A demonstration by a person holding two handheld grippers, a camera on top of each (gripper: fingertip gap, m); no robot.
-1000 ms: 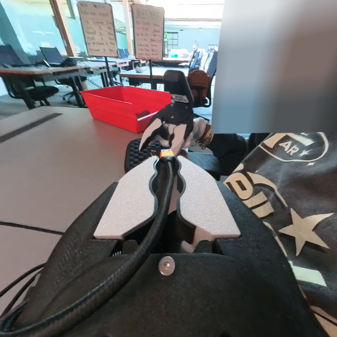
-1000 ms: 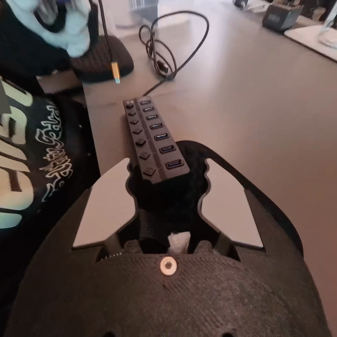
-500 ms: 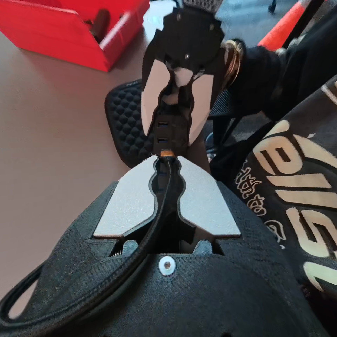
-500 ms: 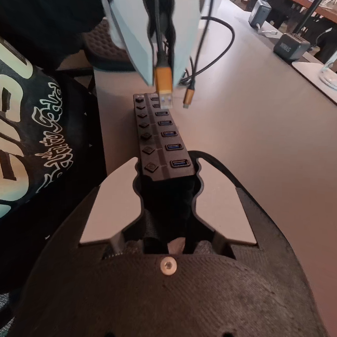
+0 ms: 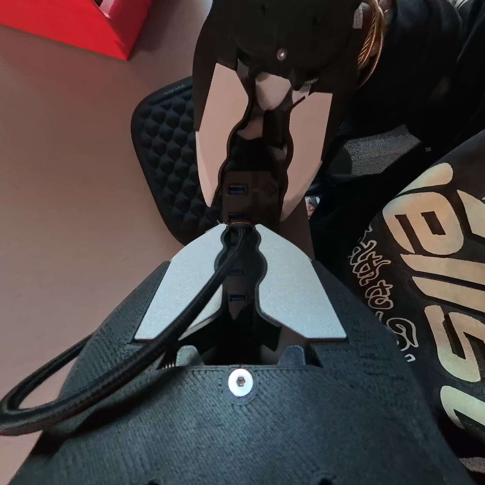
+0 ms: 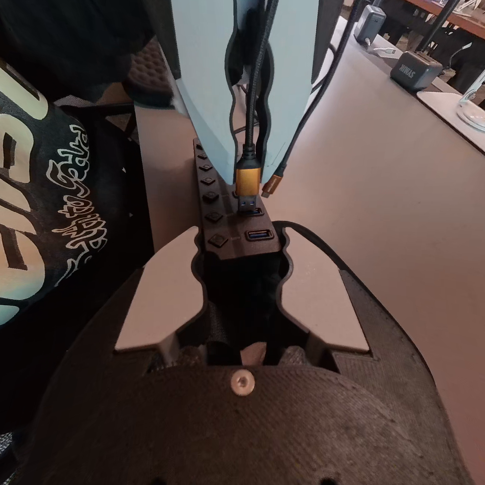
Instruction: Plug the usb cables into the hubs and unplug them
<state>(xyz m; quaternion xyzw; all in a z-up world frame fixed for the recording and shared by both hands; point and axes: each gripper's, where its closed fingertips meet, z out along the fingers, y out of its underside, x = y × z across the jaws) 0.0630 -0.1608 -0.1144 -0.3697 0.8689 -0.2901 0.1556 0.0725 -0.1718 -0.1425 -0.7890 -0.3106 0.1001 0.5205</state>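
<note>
A long black USB hub [image 6: 233, 231] with a row of blue ports and square buttons lies along the table edge. My right gripper [image 6: 240, 236] is shut on its near end. My left gripper [image 5: 238, 225] is shut on a black braided USB cable [image 5: 183, 315] just behind its orange plug [image 6: 248, 181]. It comes down from above in the right wrist view. The plug's metal tip [image 6: 246, 206] is at the mouth of the second port from the near end. How deep it sits is unclear. The cable's other small orange plug [image 6: 271, 186] hangs free beside it.
A red bin [image 5: 65, 23] and a black honeycomb pad [image 5: 168, 147] lie beyond the hub on the tan table [image 5: 65, 183]. Two grey charger blocks [image 6: 414, 70] and a white mat [image 6: 451, 115] sit far right. A person's dark printed shirt [image 5: 420, 262] is close alongside. The grippers are tip to tip, or close to it.
My left gripper has come down and closer along the hub. The orange plug went from hovering over the far ports to the second port from the near end. The right gripper kept hold of the hub.
</note>
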